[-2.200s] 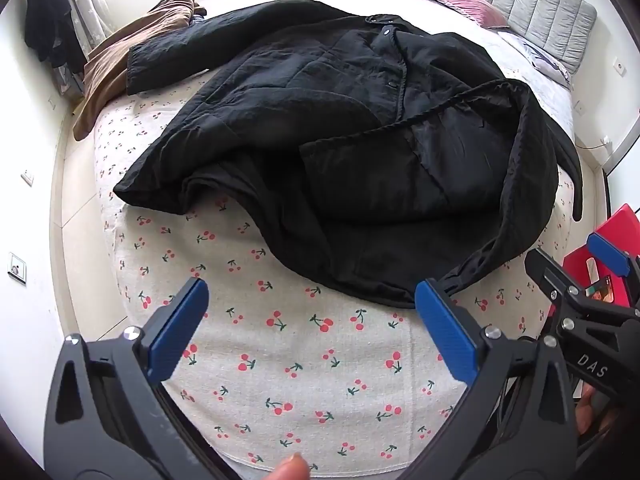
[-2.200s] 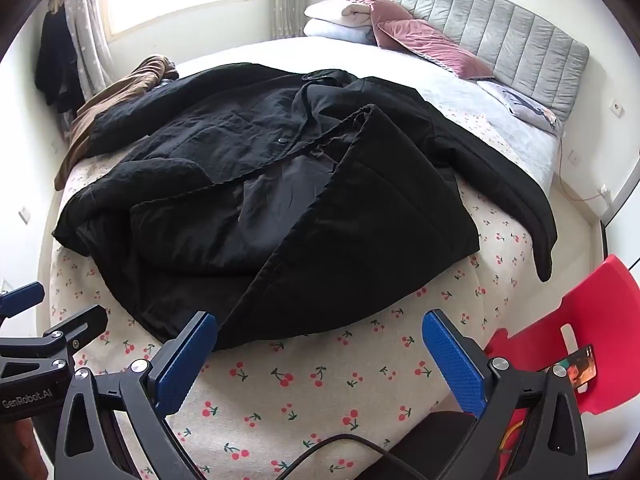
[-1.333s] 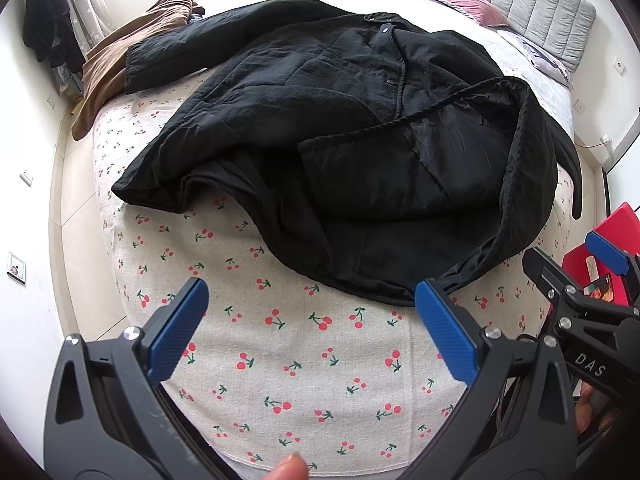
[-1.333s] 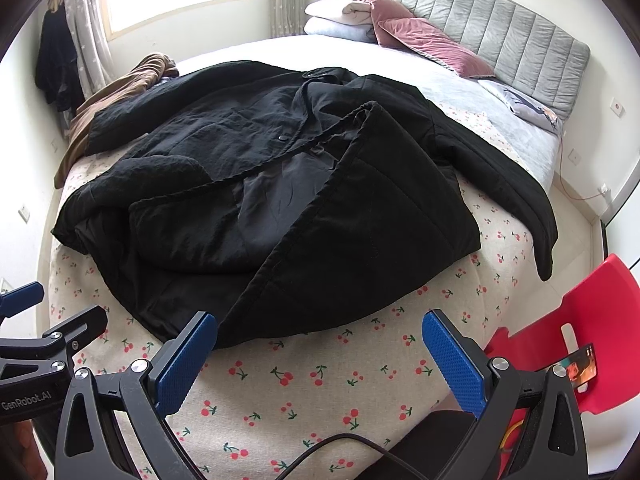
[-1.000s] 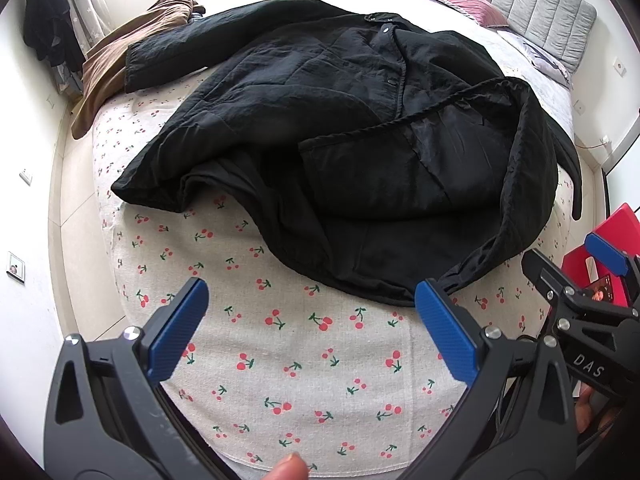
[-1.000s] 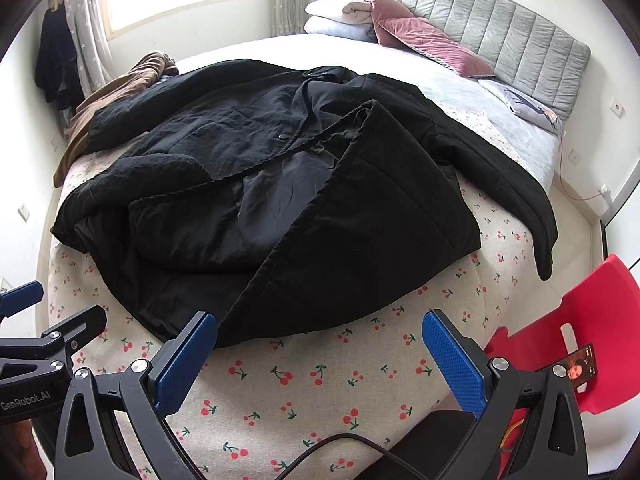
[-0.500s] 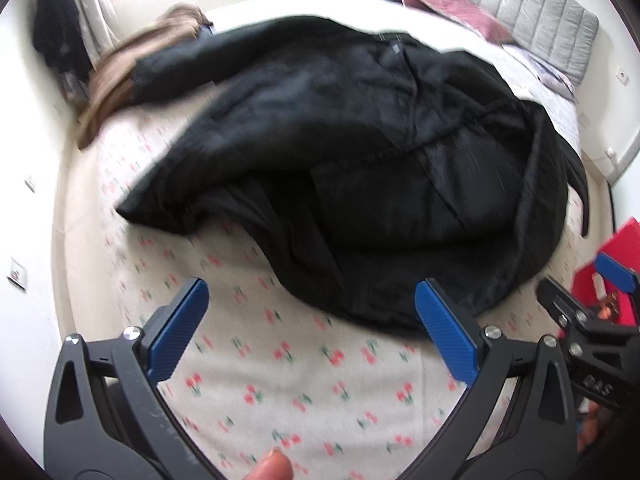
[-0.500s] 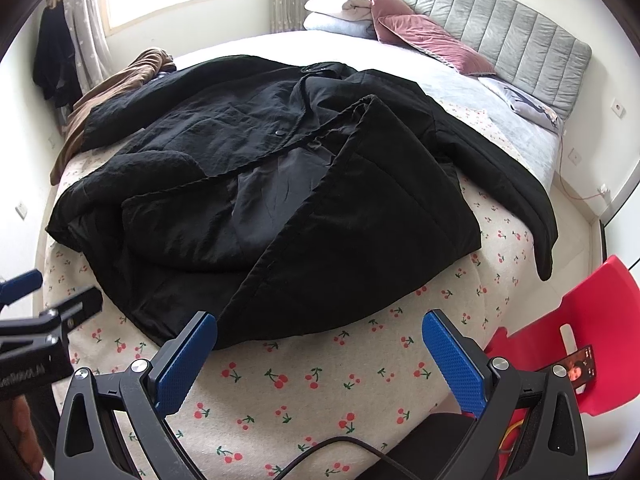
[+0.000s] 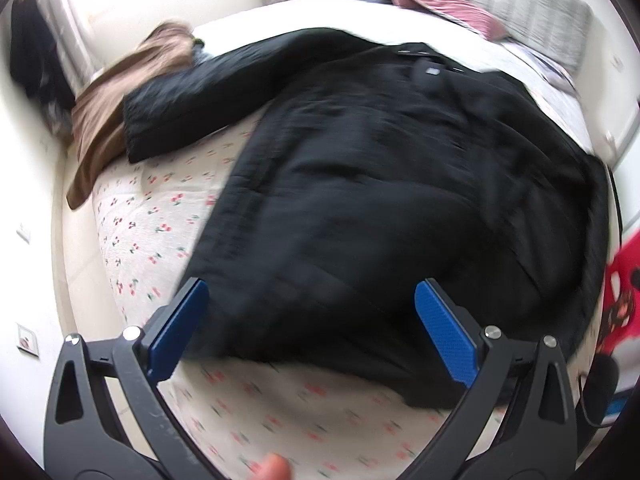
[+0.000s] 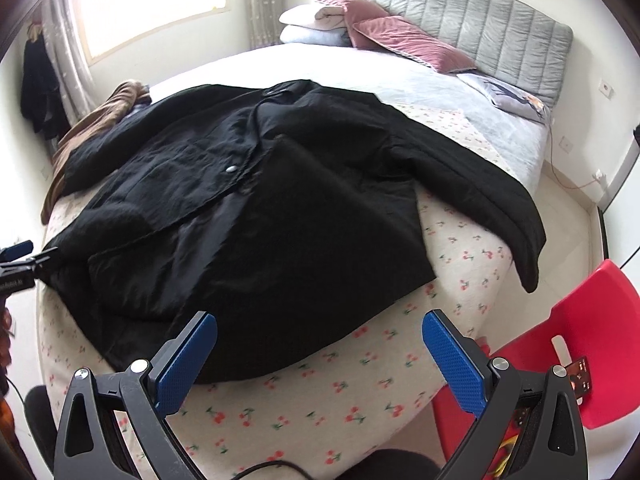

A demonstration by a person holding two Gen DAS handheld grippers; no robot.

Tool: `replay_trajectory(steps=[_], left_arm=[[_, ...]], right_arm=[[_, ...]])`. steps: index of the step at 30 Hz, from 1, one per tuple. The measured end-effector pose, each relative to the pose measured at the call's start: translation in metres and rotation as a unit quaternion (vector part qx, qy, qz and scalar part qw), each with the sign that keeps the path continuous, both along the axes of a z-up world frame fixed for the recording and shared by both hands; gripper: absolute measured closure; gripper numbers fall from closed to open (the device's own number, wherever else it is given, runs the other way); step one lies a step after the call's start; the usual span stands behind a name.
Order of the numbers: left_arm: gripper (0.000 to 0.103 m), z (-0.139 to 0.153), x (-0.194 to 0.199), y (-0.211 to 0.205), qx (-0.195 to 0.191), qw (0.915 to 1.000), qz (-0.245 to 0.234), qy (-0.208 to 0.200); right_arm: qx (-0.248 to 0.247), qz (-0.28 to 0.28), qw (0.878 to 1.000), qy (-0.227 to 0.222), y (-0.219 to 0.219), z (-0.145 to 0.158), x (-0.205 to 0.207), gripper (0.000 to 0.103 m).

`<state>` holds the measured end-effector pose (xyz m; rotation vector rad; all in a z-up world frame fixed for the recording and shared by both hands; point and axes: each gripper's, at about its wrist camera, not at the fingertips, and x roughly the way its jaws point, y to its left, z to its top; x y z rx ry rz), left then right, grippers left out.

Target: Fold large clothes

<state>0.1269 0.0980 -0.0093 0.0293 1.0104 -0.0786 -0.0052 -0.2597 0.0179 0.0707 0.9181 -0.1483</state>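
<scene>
Black quilted coat (image 10: 256,216) lies spread, unfolded, on the cherry-print bed (image 10: 360,392); folding looks barely begun. Left gripper (image 9: 308,320) and right gripper (image 10: 320,344) hover near its hem, both gaping, empty.

The left wrist view is smeared by motion: the coat (image 9: 380,200) shows as a dark mass with its seams and hem edge soft, and the cherry print on the bed (image 9: 160,216) runs into streaks near the bottom. The chair (image 9: 624,300) is cut by the right edge, a red blur with dark shapes too unclear to name. A fingertip (image 9: 274,470) is cut by the bottom edge.

In the right wrist view the coat hides much of the bed. The left gripper (image 10: 18,264) is cut by the left edge, so its fingers cannot be read. The brown garment (image 10: 100,120) lies partly behind the coat sleeve.
</scene>
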Motion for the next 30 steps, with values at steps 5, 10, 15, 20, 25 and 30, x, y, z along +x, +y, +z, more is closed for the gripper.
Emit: replay_trajectory(steps=[5, 10, 15, 20, 25, 30], left_arm=[[0.000, -0.034, 0.051, 0.061, -0.072, 0.9940, 0.051, 0.065], [0.004, -0.057, 0.076, 0.097, -0.141, 0.9858, 0.063, 0.066], [0.009, -0.072, 0.102, 0.119, -0.208, 0.9720, 0.064, 0.088], [0.066, -0.077, 0.097, 0.105, -0.245, 0.9622, 0.016, 0.117], [0.092, -0.064, 0.072, 0.104, -0.260, 0.9595, 0.026, 0.104], [0.094, -0.013, 0.028, 0.107, -0.270, 0.9612, 0.021, 0.052]], right_arm=[[0.030, -0.008, 0.999, 0.007, -0.041, -0.006, 0.016, 0.000], [0.111, -0.033, 0.993, 0.001, -0.092, -0.016, 0.038, 0.000], [0.198, -0.056, 0.979, 0.008, -0.129, -0.042, 0.078, 0.000], [0.285, -0.053, 0.956, 0.055, -0.127, -0.093, 0.103, 0.038], [0.275, -0.044, 0.959, 0.040, -0.112, -0.097, 0.097, 0.093], [0.244, -0.037, 0.969, -0.004, -0.123, -0.046, 0.077, 0.095]])
